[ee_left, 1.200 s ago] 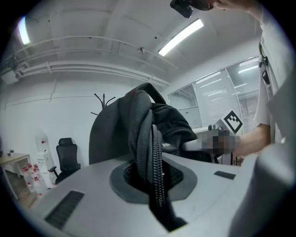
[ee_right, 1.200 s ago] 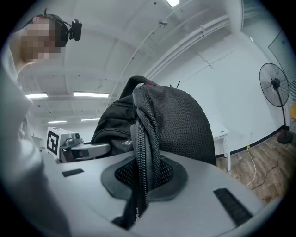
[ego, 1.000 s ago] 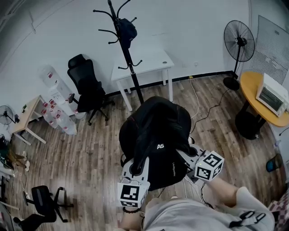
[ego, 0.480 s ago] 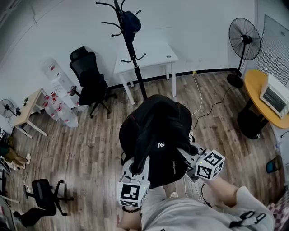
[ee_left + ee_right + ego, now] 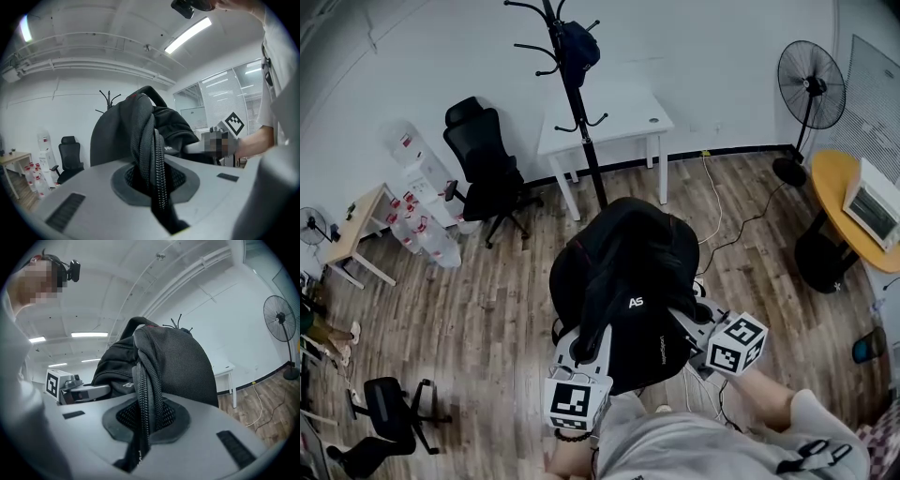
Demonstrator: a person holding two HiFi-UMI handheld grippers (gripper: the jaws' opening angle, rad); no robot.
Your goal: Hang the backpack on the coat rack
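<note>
Slightly nearer the rack [image 5: 584,141] now, left tongs [image 5: 584,345] and right tongs [image 5: 697,324] each stay clenched on a backpack [image 5: 628,267] strap; carrying underway, hanging not yet done.

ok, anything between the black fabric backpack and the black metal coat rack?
Nothing: only a short strip of bare wooden floor separates backpack from coat rack, seen in the head view.

On my head feed the coat rack [image 5: 580,122] has slid right and upward, its top hooks now clipped by the frame's upper edge. The fan [image 5: 812,72] at upper right has drifted right too.
</note>
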